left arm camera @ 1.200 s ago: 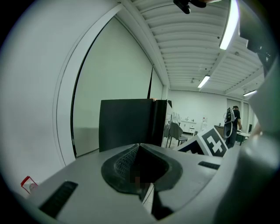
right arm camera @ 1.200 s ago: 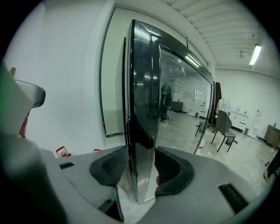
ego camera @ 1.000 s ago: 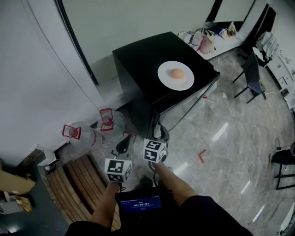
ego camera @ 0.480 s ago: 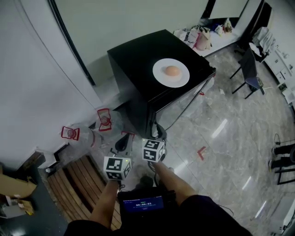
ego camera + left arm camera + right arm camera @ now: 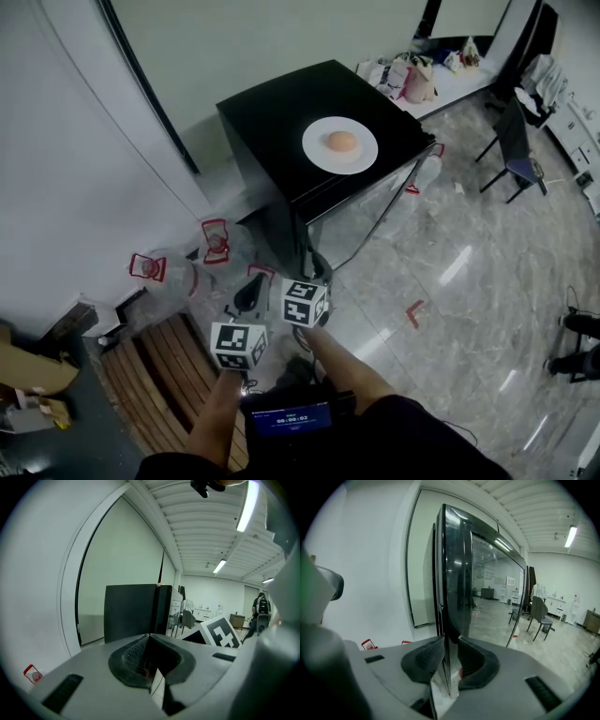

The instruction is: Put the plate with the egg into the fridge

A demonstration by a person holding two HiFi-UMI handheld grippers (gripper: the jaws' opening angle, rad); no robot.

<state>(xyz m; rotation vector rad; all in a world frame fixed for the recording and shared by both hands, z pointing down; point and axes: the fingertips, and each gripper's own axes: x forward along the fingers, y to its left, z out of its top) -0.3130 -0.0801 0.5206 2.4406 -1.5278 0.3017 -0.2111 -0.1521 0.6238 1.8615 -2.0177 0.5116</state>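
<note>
Plate (image 5: 317, 152) bearing egg (image 5: 342, 141) rests atop black fridge (image 5: 272, 108).

lying on the floor by the wall: two clear water jugs (image 5: 150, 269) (image 5: 216, 242) with red handles. just beside: wooden slatted pallet (image 5: 159, 361). far off: black chair (image 5: 516, 150), bags (image 5: 412, 75) on white tabletop (image 5: 455, 91).
</note>
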